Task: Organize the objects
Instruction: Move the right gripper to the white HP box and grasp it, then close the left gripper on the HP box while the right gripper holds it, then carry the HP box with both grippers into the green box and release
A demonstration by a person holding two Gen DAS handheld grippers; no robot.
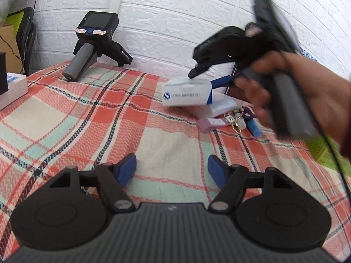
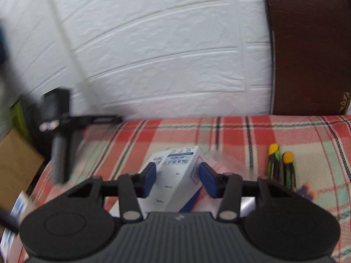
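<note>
A white box with a blue logo (image 1: 186, 94) sits between the blue pads of my right gripper (image 1: 206, 81), which a hand (image 1: 307, 92) holds at the right of the left wrist view. The box hangs tilted just above a small pile on the plaid cloth (image 1: 87, 114). Seen from the right wrist, the same box (image 2: 175, 175) fills the gap of the right gripper (image 2: 178, 175), with both pads against its sides. My left gripper (image 1: 172, 171) stands open low over the bare cloth with nothing between its fingers.
Under the box lie a clear packet (image 1: 219, 107), a pink item (image 1: 210, 123), a key ring with charms (image 1: 239, 118) and a blue tube (image 1: 254, 130). A spare gripper device (image 1: 96, 43) stands by the white wall. Two yellow-tipped knives (image 2: 280, 164) lie to the right.
</note>
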